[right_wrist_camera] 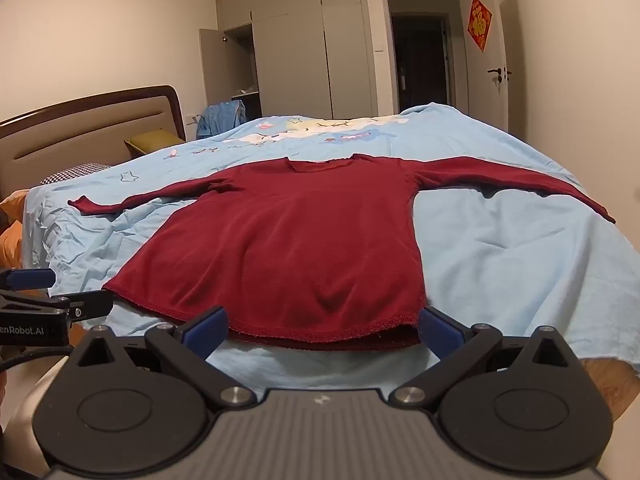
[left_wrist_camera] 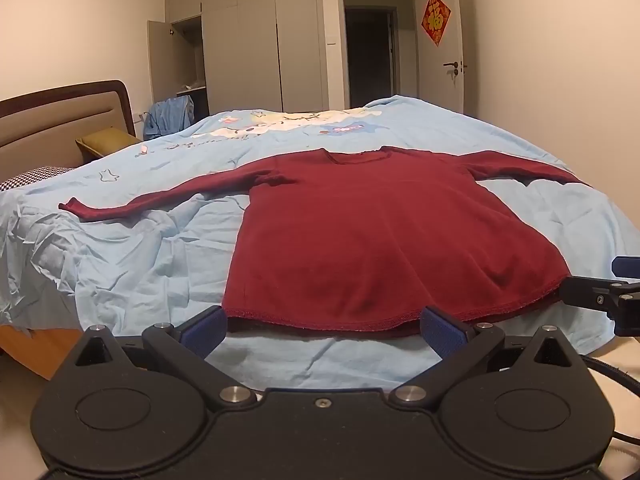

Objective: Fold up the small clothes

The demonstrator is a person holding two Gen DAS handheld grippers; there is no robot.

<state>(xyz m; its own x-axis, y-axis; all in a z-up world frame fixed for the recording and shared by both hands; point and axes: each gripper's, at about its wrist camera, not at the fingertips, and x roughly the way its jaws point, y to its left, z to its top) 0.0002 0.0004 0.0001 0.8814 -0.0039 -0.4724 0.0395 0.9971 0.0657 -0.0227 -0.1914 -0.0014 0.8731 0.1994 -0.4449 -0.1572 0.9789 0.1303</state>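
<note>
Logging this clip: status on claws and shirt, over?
Both claws open, left claw and right claw at the hem. Red shirt flat on bed, sleeves spread, unfolded. Nothing in the way.

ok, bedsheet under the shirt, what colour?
Light blue bedsheet with a cartoon print near the far end; clearest in the right wrist view.

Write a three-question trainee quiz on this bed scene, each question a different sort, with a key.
1. True or false: the red top lies flat with both sleeves spread out.
2. Multiple choice: the left gripper is A) shut on the hem, B) open at the hem, C) holding a sleeve.
3. Fill in: the top rests on a light ____ bedsheet.

Key: 1 true. 2 B; the right gripper is open too. 3 blue.
</note>
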